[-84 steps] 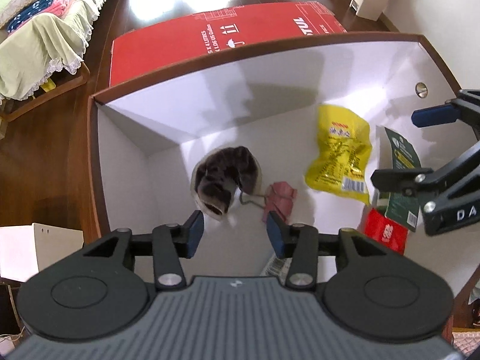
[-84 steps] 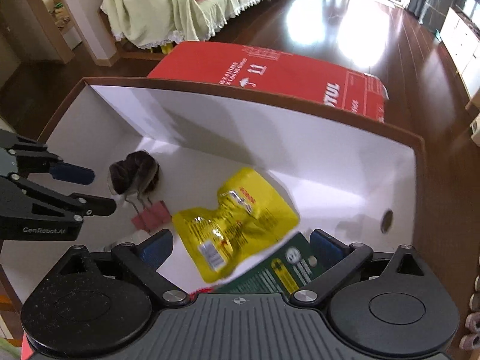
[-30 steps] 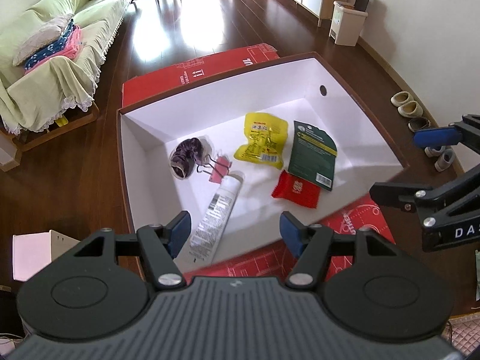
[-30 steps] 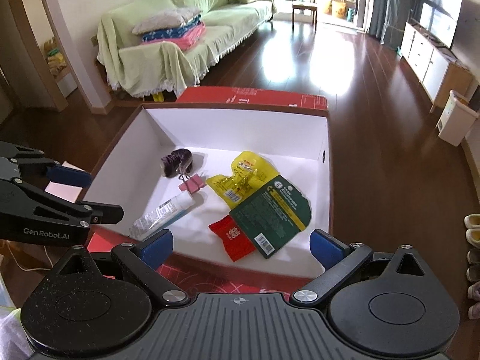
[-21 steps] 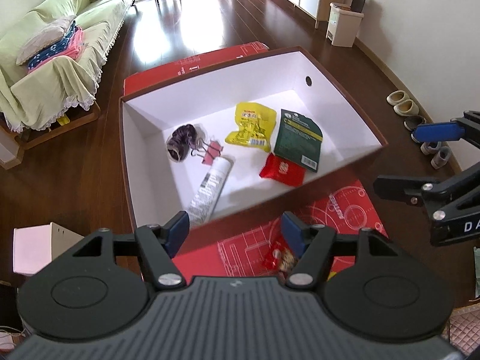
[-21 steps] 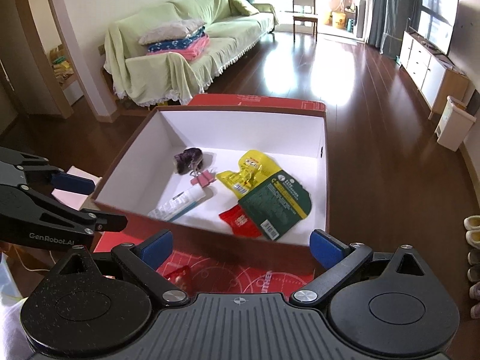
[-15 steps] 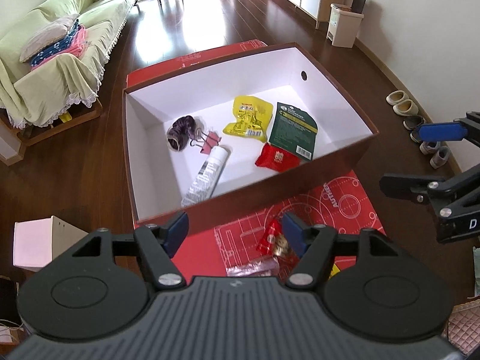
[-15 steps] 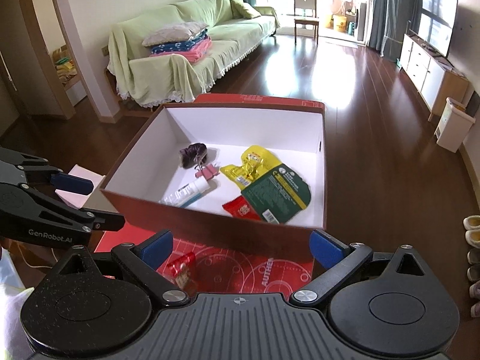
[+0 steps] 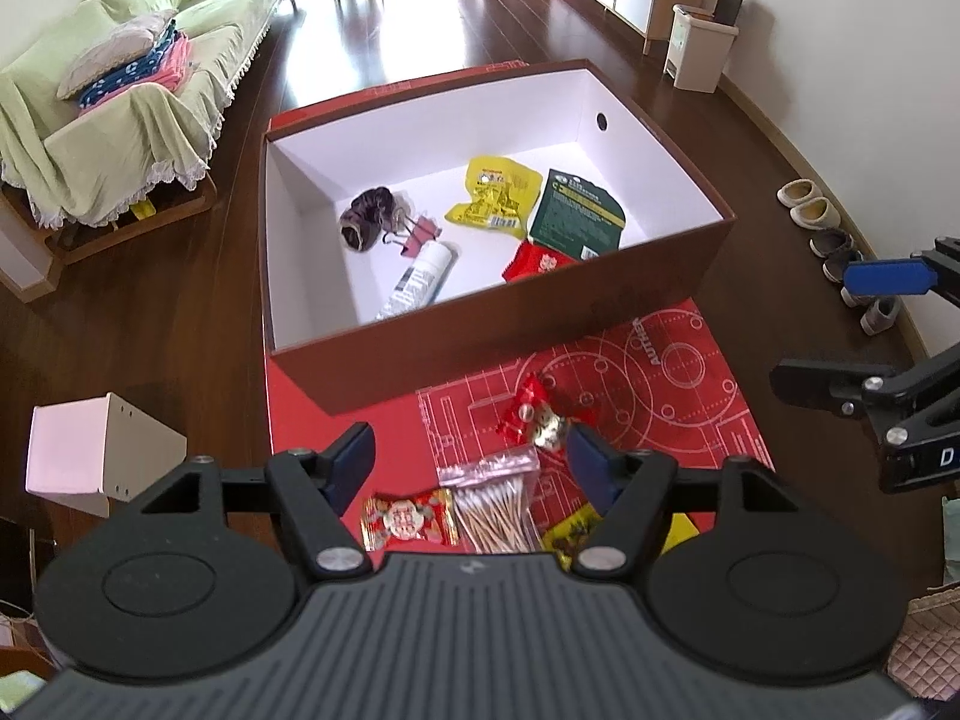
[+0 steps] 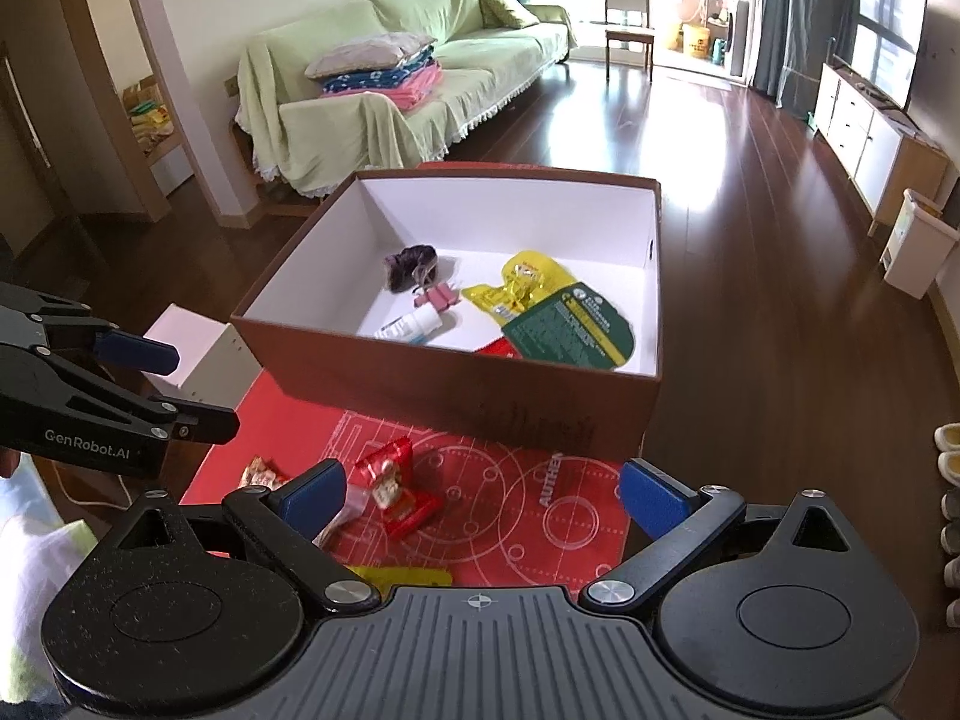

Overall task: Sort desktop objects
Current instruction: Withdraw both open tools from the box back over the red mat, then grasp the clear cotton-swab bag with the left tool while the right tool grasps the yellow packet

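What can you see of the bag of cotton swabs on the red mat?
The bag of cotton swabs is a clear plastic pouch with a pinkish sealed top, packed with wooden-stick swabs that have white tips. It lies flat on the red mat, outside the box, between the open fingers of the left hand-held gripper, ungrasped. A red-and-white candy lies just beside it.

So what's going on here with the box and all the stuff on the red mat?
A person holds a pair of tongs in each hand, sorting small items into a brown box. Both the left tongs and right tongs are open and hold nothing, hovering over the red mat. The box already holds a yellow packet, a green packet, a white tube, a pink binder clip and a dark scrunchie. A bag of cotton swabs and some red sweets lie on the mat.
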{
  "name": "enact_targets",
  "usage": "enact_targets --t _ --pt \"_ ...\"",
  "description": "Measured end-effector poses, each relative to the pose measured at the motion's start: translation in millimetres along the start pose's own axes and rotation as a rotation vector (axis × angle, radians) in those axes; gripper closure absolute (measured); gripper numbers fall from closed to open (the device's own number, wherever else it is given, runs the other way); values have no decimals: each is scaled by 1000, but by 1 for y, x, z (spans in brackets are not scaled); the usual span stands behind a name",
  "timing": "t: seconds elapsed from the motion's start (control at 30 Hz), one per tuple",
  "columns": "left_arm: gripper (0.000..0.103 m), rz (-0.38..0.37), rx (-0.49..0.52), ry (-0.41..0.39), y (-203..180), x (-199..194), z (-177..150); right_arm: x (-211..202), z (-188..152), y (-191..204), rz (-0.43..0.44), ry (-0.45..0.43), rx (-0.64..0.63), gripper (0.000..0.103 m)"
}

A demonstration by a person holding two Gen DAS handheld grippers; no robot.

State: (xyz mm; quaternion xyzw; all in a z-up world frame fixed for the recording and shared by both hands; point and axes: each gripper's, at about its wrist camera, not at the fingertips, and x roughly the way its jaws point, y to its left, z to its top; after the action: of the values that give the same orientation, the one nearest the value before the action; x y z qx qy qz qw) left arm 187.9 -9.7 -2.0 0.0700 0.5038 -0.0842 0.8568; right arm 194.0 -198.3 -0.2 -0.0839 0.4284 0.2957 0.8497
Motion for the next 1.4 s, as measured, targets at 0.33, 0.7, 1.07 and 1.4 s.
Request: enact_targets --t 0.33,0.7,1.07,1.4 --pt "35 0 -30 43 4 -3 -41 0 -31 4 -8 44 -16 3" --pt "35 -8 -79 95 13 0 -83 6 -61 16 33 111 -13 3" --pt "35 -6 -118 131 23 5 -104 22 -88 29 63 197 -26 3" --pt "35 -29 -96 173 19 21 -108 42 -95 41 70 258 -24 3"
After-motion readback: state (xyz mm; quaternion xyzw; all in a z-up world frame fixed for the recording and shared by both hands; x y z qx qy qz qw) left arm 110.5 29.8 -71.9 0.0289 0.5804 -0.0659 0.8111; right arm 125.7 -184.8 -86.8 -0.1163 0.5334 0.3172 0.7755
